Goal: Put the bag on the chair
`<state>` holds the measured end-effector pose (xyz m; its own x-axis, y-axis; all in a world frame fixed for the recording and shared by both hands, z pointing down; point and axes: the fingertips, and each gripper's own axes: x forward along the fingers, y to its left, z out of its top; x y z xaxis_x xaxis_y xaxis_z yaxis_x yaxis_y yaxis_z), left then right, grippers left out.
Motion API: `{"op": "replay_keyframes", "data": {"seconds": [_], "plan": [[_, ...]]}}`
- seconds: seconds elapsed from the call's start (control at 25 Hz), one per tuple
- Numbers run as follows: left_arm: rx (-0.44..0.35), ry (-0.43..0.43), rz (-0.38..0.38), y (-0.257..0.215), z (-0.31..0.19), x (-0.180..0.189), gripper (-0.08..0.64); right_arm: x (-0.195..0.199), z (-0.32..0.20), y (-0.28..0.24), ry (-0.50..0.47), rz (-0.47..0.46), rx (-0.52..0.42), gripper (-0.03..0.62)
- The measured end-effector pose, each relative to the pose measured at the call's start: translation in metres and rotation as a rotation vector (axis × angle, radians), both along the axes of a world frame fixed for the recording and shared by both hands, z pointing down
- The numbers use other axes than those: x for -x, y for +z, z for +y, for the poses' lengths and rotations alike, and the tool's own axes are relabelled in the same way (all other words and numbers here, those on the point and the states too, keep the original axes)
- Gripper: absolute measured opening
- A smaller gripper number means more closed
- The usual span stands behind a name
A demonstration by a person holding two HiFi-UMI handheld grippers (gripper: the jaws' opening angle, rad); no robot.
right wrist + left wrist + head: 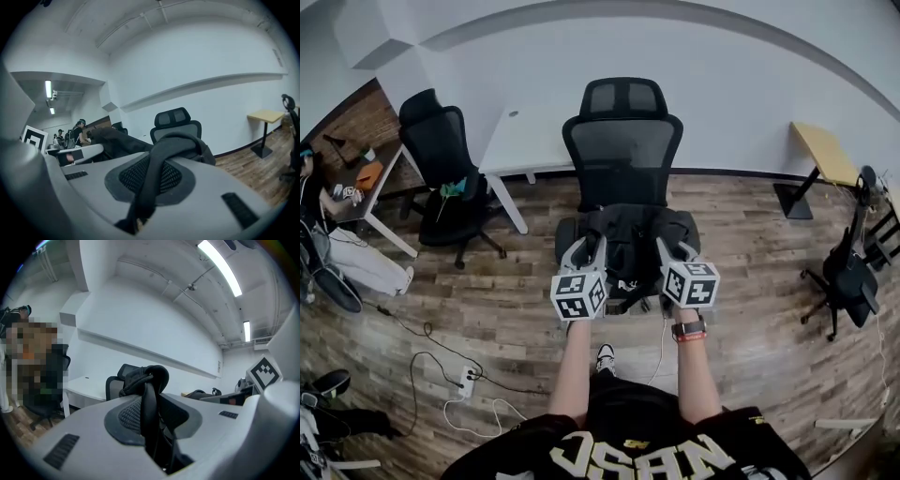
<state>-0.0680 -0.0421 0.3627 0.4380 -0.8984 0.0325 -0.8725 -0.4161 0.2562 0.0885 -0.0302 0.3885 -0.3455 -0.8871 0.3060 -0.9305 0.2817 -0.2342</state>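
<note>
Bag (630, 242) (bottom hidden), chair (622, 150) seat mostly covered

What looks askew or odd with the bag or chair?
Nothing stands out: the bag is held level at the chair seat, a strap clamped in the left gripper and the right gripper.

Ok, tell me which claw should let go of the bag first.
Right, marginally: left claw and right claw are each shut on a bag strap over the chair seat, but the right sits slightly farther in.
</note>
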Motion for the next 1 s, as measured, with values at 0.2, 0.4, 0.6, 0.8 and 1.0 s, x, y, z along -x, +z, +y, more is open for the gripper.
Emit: {"op": "replay_keyframes", "data": {"seconds": [0.2, 0.4, 0.6, 0.8, 1.0], "plan": [[-0.005, 0.031, 0.0, -0.001, -0.066, -0.004, 0.109, 0.001, -0.07, -0.003, 0.014, 0.007, 0.004, 0.029], [-0.021, 0.044, 0.014, -0.007, -0.127, 0.004, 0.109, -0.003, -0.13, -0.009, 0.029, -0.03, -0.013, 0.029], [-0.006, 0.055, 0.021, 0.0, -0.167, -0.001, 0.109, -0.005, -0.167, -0.004, 0.028, -0.015, -0.008, 0.029], [0.064, 0.043, 0.0, 0.033, -0.207, -0.024, 0.109, -0.017, -0.218, 0.027, 0.026, -0.027, 0.055, 0.029], [0.13, 0.0, -0.028, 0.062, -0.237, -0.027, 0.109, -0.019, -0.248, 0.061, -0.01, -0.039, 0.122, 0.029]]}}
